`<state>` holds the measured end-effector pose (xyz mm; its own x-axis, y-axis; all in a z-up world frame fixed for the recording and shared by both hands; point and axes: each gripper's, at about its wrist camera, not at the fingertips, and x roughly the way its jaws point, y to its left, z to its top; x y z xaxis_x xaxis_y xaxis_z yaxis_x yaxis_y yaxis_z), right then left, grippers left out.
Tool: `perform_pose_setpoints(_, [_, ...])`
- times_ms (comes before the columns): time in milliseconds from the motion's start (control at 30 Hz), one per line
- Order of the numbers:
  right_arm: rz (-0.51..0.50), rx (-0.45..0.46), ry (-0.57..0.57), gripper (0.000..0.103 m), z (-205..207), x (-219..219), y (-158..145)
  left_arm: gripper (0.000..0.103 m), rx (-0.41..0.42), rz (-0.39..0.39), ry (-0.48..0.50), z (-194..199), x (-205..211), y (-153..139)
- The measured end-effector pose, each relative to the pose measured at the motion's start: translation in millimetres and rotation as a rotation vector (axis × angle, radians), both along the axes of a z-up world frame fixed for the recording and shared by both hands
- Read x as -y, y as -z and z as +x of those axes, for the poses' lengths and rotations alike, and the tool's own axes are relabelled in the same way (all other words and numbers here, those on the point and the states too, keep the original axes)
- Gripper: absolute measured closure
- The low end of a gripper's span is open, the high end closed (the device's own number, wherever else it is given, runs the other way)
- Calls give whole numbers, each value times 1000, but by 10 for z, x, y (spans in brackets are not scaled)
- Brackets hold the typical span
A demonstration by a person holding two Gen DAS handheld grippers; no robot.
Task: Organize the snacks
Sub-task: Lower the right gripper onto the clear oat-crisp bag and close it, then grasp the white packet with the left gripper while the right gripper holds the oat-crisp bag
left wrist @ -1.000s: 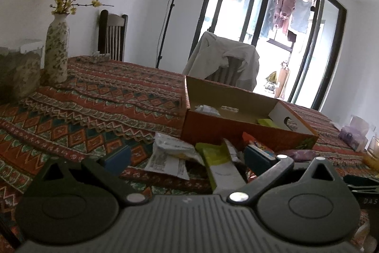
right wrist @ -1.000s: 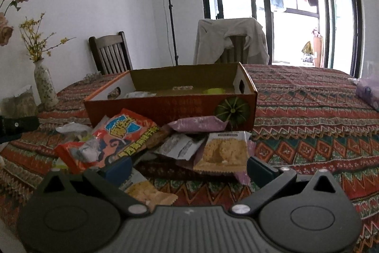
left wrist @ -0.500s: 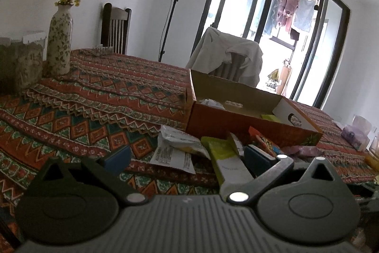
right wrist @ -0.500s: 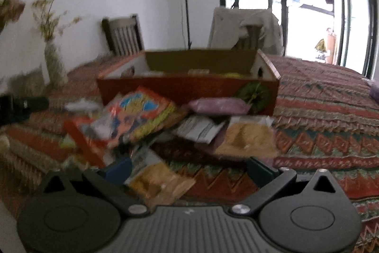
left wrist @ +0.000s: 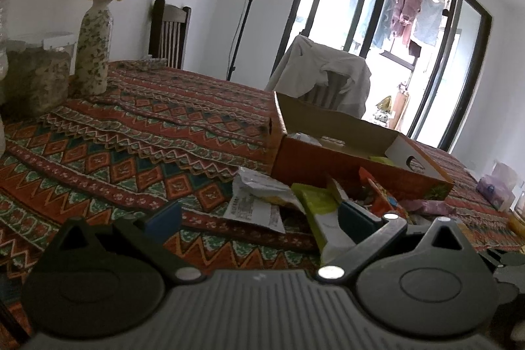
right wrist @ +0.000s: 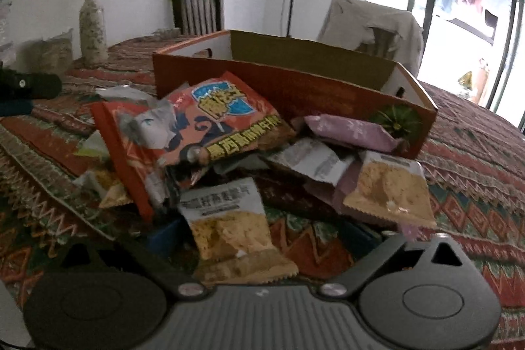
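Observation:
An orange cardboard box (left wrist: 344, 166) (right wrist: 295, 84) lies open on the patterned tablecloth, a few packets inside. A heap of snack packets sits in front of it: a large orange bag (right wrist: 210, 123), a purple packet (right wrist: 347, 132) and a cracker packet (right wrist: 390, 186). My right gripper (right wrist: 262, 235) is low at the heap's near edge, its jaws closing. Another white-and-yellow cracker packet (right wrist: 226, 218) lies between them, and the pads stand apart from it. My left gripper (left wrist: 259, 217) is open near a white packet (left wrist: 256, 202) and a yellow-green packet (left wrist: 315, 202), holding nothing.
A flowered vase (left wrist: 93, 48) and a clear container (left wrist: 36, 77) stand at the table's far left. A wooden chair (left wrist: 169, 31) and a chair draped with a jacket (left wrist: 321, 74) stand behind the table. A purple bag (left wrist: 495, 186) lies at the right edge.
My right gripper has moved in and down to the heap and rolled. The cracker packet now lies between its fingers, which stand a little narrower. The left gripper has hardly moved.

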<state>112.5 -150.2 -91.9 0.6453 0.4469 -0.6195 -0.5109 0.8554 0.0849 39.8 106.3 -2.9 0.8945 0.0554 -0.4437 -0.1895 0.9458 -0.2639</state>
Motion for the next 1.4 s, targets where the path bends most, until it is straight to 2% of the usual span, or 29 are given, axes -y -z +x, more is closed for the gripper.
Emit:
perform_pose_setpoints(33, [24, -12, -13, 25, 6, 12, -1, 0, -1, -3, -2, -3, -12, 3])
perform_pose_setpoints(67, [46, -21, -22, 31, 8, 25, 1, 0, -2, -5, -4, -9, -19, 5])
perform_pose_setpoints(133, [55, -15, -29, 36, -12, 43, -1, 0, -4, -5, -6, -7, -28, 6])
perform_pose_setpoints(200, [67, -11, -37, 48, -32, 73, -10, 0, -6, -6, -4, 0, -25, 7])
perform_pose_setpoints(233, [74, -8, -37, 61, -47, 91, -17, 0, -6, -5, -3, 2, -21, 7])
perform_pose_setpoints(433, [100, 1, -13, 63, -100, 193, -28, 0, -10, 3, -1, 17, 1, 3])
perform_pose_setpoints(767, [135, 113, 66, 63, -207, 470, -191, 0, -40, 64, -17, 190, 16, -17])
perform_pose_setpoints(1000, [178, 158, 117, 63, -222, 675, -275, 0, -152, 113, -62, 495, -5, 112])
perform_pose_setpoints(1167, [196, 165, 158, 63, -197, 800, -270, 0, -196, 179, -56, 692, 75, 174])
perform_pose_setpoints(1267, [202, 163, 170, 63, -187, 838, -252, 0, -231, 186, -47, 819, 124, 217])
perform_pose_setpoints(1300, [204, 162, 171, 63, -183, 851, -247, 1, -239, 191, -47, 859, 143, 233])
perform_pose_setpoints(1400, [209, 162, 173, 63, -178, 873, -237, 12, -262, 216, -55, 967, 190, 277])
